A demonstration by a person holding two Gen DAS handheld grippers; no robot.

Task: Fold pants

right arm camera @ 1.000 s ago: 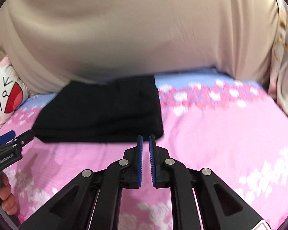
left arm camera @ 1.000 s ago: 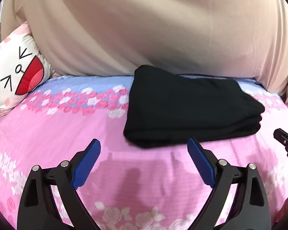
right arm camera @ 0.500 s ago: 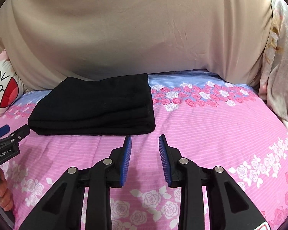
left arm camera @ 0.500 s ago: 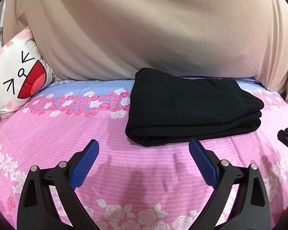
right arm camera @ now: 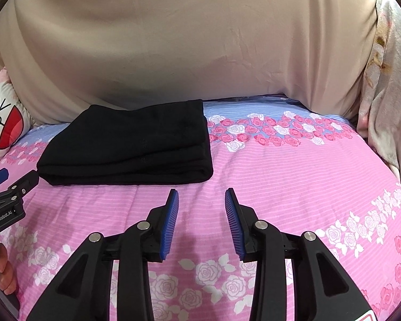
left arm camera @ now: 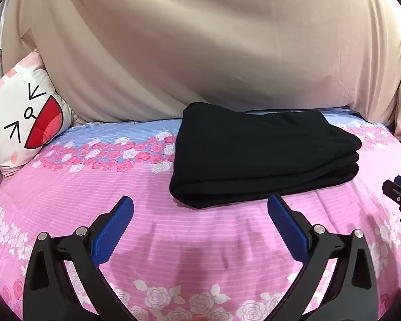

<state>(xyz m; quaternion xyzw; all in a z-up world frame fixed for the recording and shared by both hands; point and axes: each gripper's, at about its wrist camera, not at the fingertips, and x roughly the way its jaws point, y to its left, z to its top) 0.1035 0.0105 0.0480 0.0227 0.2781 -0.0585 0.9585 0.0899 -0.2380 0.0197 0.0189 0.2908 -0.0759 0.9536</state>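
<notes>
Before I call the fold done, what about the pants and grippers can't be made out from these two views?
- Black pants: far edge and underside hidden by their own bulk, both views.
- Right gripper: in the left wrist view, cut off by the right edge.
- Left gripper: in the right wrist view, cut off by the left edge.

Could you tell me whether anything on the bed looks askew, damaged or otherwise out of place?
Nothing stands out. The black pants lie folded in a tidy stack on the pink floral bedsheet, edges fairly even. The left gripper and right gripper are both open and empty, short of the stack. The cartoon pillow leans at the bed's left edge.
</notes>
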